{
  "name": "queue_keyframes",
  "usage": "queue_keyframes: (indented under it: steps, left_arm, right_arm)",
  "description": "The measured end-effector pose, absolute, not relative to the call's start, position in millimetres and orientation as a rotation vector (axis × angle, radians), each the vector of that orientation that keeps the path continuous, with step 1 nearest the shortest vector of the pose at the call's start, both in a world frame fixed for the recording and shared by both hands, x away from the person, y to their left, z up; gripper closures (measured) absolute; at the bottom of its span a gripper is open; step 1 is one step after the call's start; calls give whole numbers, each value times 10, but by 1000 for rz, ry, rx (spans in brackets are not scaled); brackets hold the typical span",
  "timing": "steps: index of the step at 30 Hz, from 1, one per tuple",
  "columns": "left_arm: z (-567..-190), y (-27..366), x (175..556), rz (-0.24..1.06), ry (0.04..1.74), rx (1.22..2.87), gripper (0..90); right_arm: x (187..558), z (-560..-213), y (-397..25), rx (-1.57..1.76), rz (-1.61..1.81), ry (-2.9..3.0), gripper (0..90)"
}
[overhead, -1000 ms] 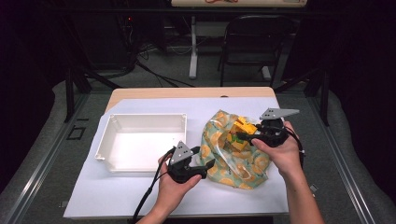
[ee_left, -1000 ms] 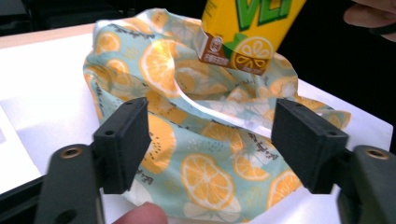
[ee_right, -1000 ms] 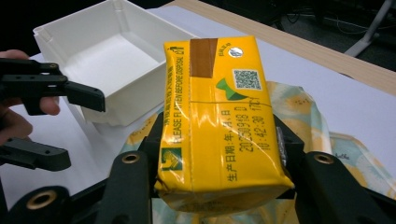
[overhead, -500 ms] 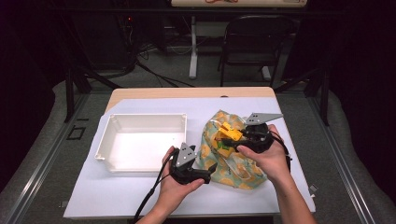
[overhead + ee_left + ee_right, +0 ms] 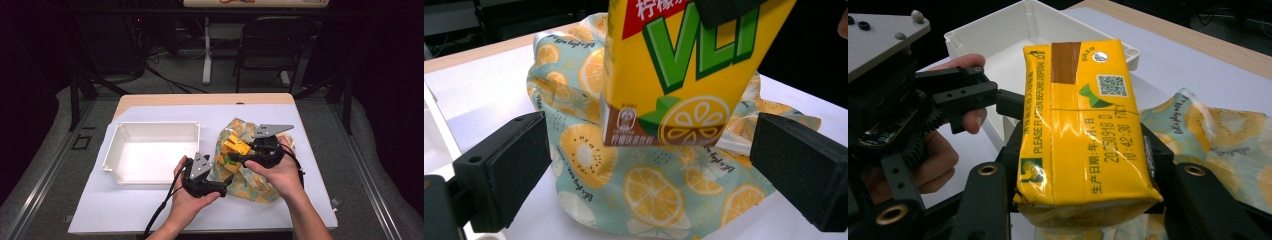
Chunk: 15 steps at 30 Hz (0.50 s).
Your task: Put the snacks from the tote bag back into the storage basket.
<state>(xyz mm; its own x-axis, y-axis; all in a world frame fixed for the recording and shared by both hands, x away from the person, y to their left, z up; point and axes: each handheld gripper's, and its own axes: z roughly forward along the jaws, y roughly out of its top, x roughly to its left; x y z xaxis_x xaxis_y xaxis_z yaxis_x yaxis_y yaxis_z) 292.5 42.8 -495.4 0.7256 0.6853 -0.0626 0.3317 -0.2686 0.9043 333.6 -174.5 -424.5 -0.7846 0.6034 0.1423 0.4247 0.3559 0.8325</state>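
Your right gripper (image 5: 239, 156) has swung the yellow drink carton (image 5: 235, 146) leftward, clamped firmly, toward the white bin (image 5: 150, 131); your left gripper (image 5: 223, 186) waits open beside the bag (image 5: 250, 181), center frame.

Bright overhead light on the table (image 5: 150, 210), dark surroundings, soft close-up blur.

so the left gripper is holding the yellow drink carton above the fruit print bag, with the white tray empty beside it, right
Not quite: the right gripper holds the yellow drink carton, as the right gripper view shows, its fingers clamped on the carton's sides. The left gripper is open, apart from the carton. The rest stands: the carton is above the fruit print bag, and the white tray is empty beside it.
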Motion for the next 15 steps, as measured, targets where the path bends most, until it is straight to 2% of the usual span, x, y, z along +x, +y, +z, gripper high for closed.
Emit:
queue_keyframes:
  steps: [15]
  left_arm:
    - [-4932,415,2877,452,777,1853,63]
  right_arm:
    - [3266,-4310,-1516,897,1374,2486,528]
